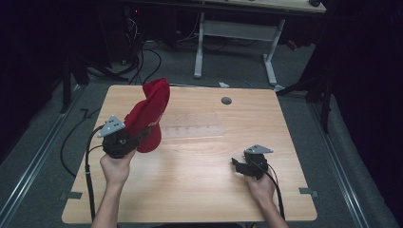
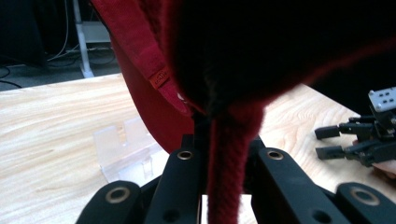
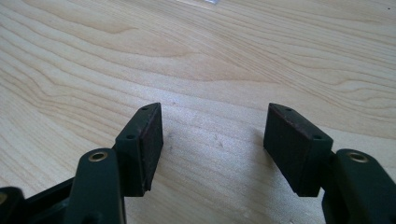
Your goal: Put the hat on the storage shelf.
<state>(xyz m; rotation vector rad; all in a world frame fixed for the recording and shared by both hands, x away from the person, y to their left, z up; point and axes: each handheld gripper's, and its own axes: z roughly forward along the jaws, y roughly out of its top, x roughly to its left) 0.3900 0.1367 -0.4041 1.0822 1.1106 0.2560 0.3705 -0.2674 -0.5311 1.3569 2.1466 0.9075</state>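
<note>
My left gripper [image 1: 138,138] clenched on red cap [image 1: 151,114], lifted above tabletop [image 1: 199,180] left side. Clear stand [image 1: 192,127] just right of cap. My right gripper [image 1: 236,164] released, low over bare wood, well apart.

Bare table [image 1: 199,180] lies open between both hands; a clear acrylic stand [image 1: 195,124] sits beside the held red cap [image 1: 151,114].

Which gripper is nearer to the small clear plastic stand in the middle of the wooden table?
Left. The left gripper, shut on the red cloth cap, is just beside the clear plastic stand. The right gripper sits open, farther away near the table's front right.
</note>
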